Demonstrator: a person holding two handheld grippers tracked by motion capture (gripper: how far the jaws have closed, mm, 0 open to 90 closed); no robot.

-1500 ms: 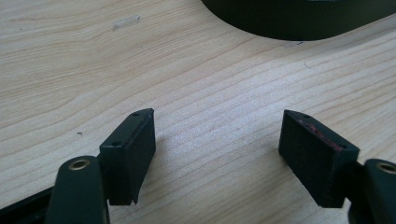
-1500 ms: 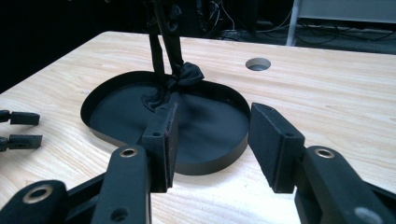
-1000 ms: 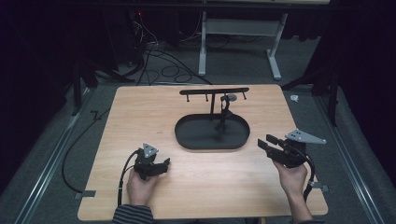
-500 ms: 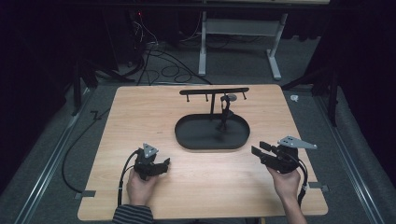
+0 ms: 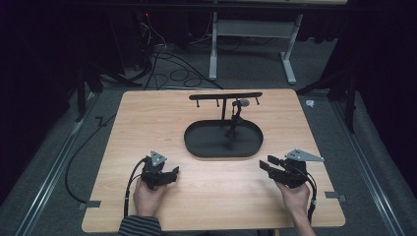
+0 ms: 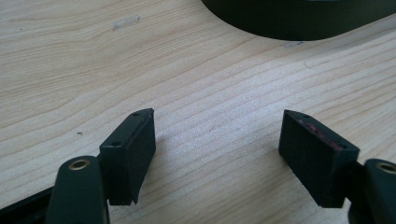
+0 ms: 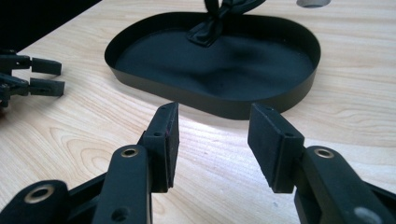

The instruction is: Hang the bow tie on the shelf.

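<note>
Now the left gripper (image 5: 173, 173) rests low on the wooden table (image 5: 147, 118), near the front left part, held by the person's left hand (image 5: 147, 196). Its jaws stand wide apart and nothing is between them; in the left gripper view only bare wood lies between the two black pads (image 6: 128, 154). The curved wall of the black tray (image 6: 299, 21) is seen at the top of that view, ahead of the jaws and a little to the right, well apart from them.

In the middle of the table stands the black oval tray (image 5: 196, 145), which is the base of a small stand. A thin post rises from its back edge and carries a horizontal bar (image 5: 225, 96) with short pegs. A dark piece (image 5: 235, 120) hangs from the bar down into the tray; what it is exactly, I cannot tell.

On the right, the right gripper (image 5: 266, 163) is held by the right hand (image 5: 295, 196), just above the table, and it points toward the tray. Its jaws are also open, somewhat less wide than those of the left one, and they hold nothing. In the right gripper view the tray wall (image 7: 224, 105) lies straight ahead of the pads (image 7: 163, 140), near to them but not touching. The left gripper (image 7: 32, 77) shows far off at the left edge of that view.
</note>
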